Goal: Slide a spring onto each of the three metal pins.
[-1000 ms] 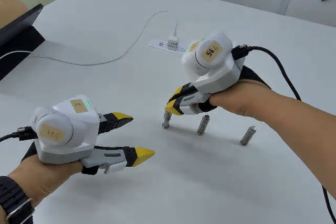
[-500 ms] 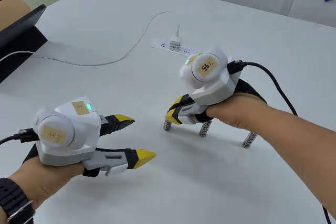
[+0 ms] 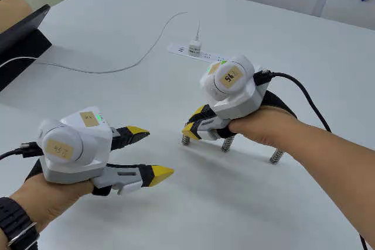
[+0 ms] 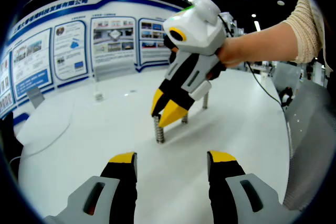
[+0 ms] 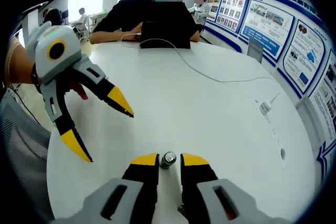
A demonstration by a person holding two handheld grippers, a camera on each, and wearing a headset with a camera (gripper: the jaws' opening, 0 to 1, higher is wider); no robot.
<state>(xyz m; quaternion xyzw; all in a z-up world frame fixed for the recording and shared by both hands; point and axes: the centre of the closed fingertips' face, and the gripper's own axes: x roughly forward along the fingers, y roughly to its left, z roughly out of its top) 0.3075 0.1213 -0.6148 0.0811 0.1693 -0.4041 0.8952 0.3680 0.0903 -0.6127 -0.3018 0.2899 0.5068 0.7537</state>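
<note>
right tongs [image 5: 169, 156] | nearly shut round top of upright grey metal pin with spring [image 4: 158, 134], cannot tell if gripping | left tongs [image 3: 156, 151] wide open, empty, farther off

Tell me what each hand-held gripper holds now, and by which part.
The left hand-held gripper is open and empty. The right hand-held gripper has its jaws either side of the top of one spring; a firm clamp cannot be told.

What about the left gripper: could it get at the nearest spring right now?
Probably not cleanly. The left gripper is open with bare table ahead, but the right gripper sits over that spring, jaws either side of its top, so the two would likely collide.
</note>
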